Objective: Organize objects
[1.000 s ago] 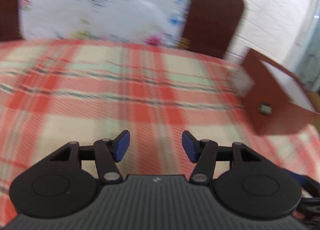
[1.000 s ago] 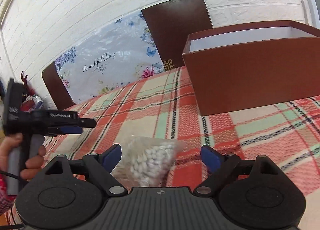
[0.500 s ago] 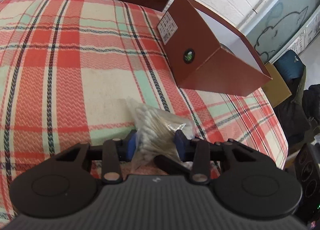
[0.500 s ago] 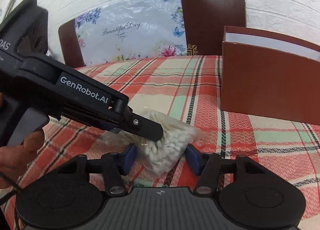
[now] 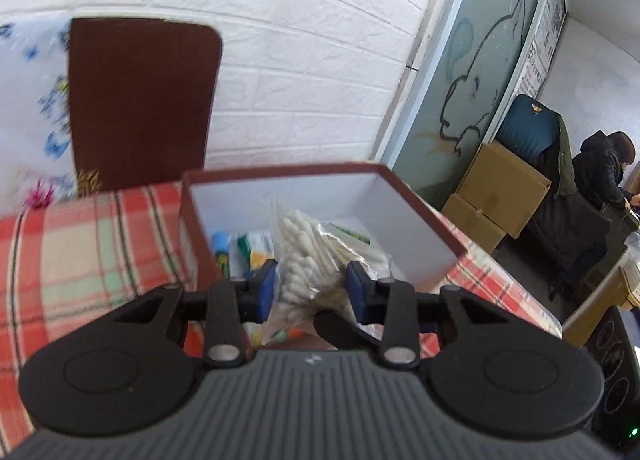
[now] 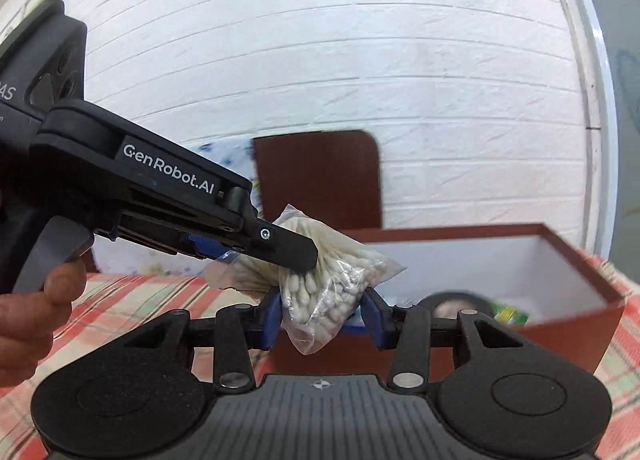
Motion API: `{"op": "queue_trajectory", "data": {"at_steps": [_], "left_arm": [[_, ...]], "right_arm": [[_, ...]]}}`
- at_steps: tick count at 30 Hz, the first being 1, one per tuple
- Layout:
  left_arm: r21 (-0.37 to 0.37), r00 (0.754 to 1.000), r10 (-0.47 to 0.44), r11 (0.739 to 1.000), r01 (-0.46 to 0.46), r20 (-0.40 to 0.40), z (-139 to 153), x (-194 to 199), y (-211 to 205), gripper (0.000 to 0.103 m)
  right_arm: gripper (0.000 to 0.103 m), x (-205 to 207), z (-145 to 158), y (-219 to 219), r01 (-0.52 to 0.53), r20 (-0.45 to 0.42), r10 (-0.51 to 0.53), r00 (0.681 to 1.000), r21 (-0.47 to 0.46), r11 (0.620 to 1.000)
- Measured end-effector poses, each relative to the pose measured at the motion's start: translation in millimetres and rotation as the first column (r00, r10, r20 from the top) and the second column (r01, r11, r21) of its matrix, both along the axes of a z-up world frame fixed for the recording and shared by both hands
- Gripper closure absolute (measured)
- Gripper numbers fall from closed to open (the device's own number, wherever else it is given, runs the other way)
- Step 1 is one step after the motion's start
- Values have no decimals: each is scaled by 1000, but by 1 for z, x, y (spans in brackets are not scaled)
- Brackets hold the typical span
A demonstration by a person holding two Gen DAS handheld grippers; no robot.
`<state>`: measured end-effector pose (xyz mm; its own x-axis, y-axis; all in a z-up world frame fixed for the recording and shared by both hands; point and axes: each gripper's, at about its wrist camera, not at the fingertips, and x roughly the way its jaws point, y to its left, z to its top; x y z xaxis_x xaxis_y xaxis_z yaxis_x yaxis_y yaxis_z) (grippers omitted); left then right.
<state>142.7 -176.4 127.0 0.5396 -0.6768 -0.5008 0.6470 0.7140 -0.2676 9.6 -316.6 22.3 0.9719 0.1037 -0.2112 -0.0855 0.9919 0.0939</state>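
Note:
A clear plastic bag of cotton swabs (image 5: 308,260) is held in the air by both grippers. My left gripper (image 5: 311,292) is shut on it, and my right gripper (image 6: 322,318) is shut on the same bag (image 6: 332,280). The left gripper's body (image 6: 168,188) shows in the right wrist view, reaching in from the left. The bag hangs at the near edge of an open brown box (image 5: 424,212) with a white inside. The box (image 6: 576,324) holds several small items, partly hidden by the bag.
The box stands on a red plaid tablecloth (image 5: 80,244). A brown chair back (image 5: 140,100) stands behind the table against a white brick wall. Cardboard boxes (image 5: 500,196) and a seated person (image 5: 604,168) are off to the right.
Both grippers have lifted the bag of cotton swabs off the tablecloth and carried it to the box's near edge. Both stayed shut on it.

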Motion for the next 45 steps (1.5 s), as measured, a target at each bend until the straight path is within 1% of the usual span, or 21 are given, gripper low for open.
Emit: {"op": "queue_trajectory", "data": {"at_steps": [2,4,6,8,9,10,11,12,13,14,16,18,19,24,30,32,36,42,45], "left_arm": [[2,1000,6,1000,-6,5,1,15,-14,64],[8,1000,14,1000,-14,6,-1,28,-26,64],[13,999,25,1000,-25,20,-2,37,-37,64],[40,998,41,998,-43,53,-5,43,-53,63],[77,996,54,995,-59,75,-9,47,-61,57],[133,992,77,987,-90,99,-15,51,-70,55],[179,988,101,976,-121,113,-20,54,-77,55],[191,987,112,973,-133,118,-24,55,-78,55],[185,986,120,973,-140,119,-27,54,-77,55],[186,986,122,972,-142,118,-28,52,-75,55],[196,988,113,972,-133,109,-30,49,-73,55],[218,986,119,965,-142,113,-31,45,-71,54],[222,986,124,964,-147,114,-31,42,-69,54],[235,980,146,956,-175,134,-24,28,-68,54],[245,974,155,950,-193,167,-16,-1,-55,51],[243,973,160,950,-198,166,-15,-9,-49,50],[242,972,176,947,-211,157,-16,-24,-37,49],[259,964,214,933,-248,156,-19,-43,-17,43],[264,959,233,926,-270,162,-18,-52,-5,43]], "right_arm": [[60,18,3,-13,11,0,-11,1000,-11,1000],[60,35,3,-22,22,-4,-22,1000,-41,999],[60,53,2,-29,38,-5,-38,999,-88,995],[60,67,-2,-36,80,-6,-82,997,-153,985],[56,79,-5,-36,115,-18,-121,992,-190,975],[41,92,-8,-38,143,-46,-157,987,-217,966],[38,99,-12,-41,164,-64,-183,981,-224,961],[38,102,-15,-45,179,-67,-196,978,-210,961],[41,104,-18,-50,180,-79,-198,977,-190,965],[39,100,-18,-52,187,-68,-200,977,-166,968],[32,92,-19,-57,203,-40,-211,977,-139,969],[32,86,-19,-59,212,-44,-219,975,-126,969],[32,87,-18,-58,215,-44,-222,974,-117,970],[32,64,-11,-51,240,-28,-244,969,-89,967],[32,24,-5,-48,264,-19,-265,964,-17,964],[32,12,-6,-45,272,-22,-272,962,-4,962],[32,-11,-7,-41,282,-36,-280,959,52,958],[29,-37,-6,-30,259,-63,-253,965,121,958],[27,-47,-5,-23,249,-76,-240,968,155,956]]}}
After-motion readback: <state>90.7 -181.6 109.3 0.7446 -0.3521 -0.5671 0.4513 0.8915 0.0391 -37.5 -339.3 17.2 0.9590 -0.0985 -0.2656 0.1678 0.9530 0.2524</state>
